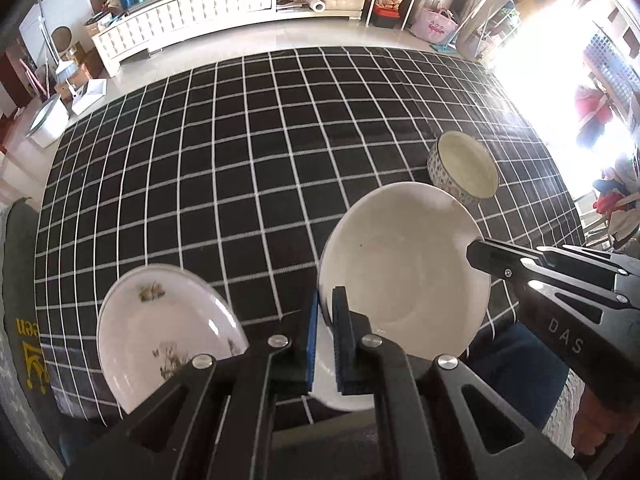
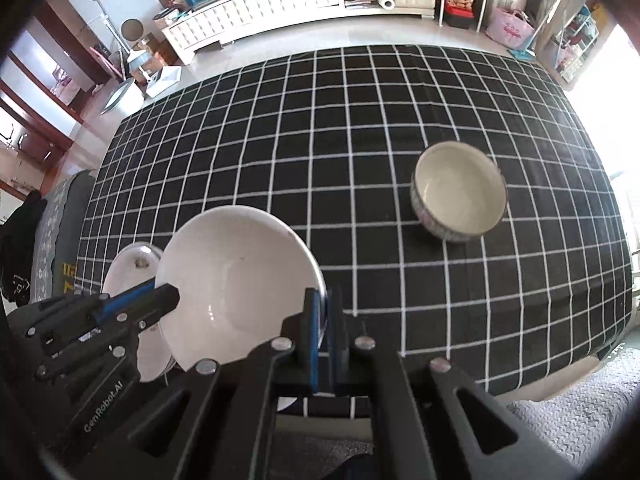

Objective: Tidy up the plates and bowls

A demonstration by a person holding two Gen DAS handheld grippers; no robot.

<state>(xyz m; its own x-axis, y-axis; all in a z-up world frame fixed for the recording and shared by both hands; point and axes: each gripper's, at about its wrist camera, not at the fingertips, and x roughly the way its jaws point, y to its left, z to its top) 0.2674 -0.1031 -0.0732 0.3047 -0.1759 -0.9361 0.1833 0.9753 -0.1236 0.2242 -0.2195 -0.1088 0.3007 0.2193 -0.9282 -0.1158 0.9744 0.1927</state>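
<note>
A: Between the left gripper [image 1: 326,320] and right gripper [image 2: 325,320], what is held?

B: White plate [image 1: 404,268], tilted; each gripper nipped onto an opposite rim; floral plate [image 1: 160,340] lies left of the left gripper on the tabletop [image 1: 240,160]; patterned bowl [image 2: 460,190] forward-right of the right gripper, well apart.

A: Obscured?

B: Plate's near edge, behind the grippers; whether it clears the tabletop, undetermined.

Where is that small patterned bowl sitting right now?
The patterned bowl stands alone on the checked tablecloth, to the right and beyond the white plate that both claws grip.
</note>
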